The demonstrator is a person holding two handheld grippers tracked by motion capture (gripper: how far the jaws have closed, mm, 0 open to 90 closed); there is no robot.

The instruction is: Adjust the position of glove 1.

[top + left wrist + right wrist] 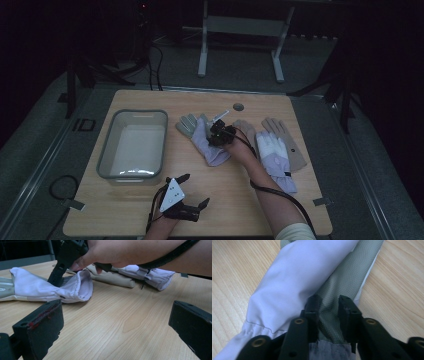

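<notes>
A lavender glove with a grey-green palm (200, 139) (50, 288) (299, 272) lies flat in the middle of the wooden table (125, 210). My right gripper (220, 134) (329, 307) comes down on it from the right, with a fold of the grey-green fabric pinched between its jaws near the cuff. My left gripper (196, 189) (116, 325) rests low near the table's front edge, jaws wide apart with nothing between them, facing the glove's open cuff.
A grey empty bin (106, 145) stands on the left of the table. To the right lie a white and lavender glove (274, 150) (155, 277) and a beige glove (287, 137) (112, 278), overlapping. A round cable hole (238, 106) sits near the far edge.
</notes>
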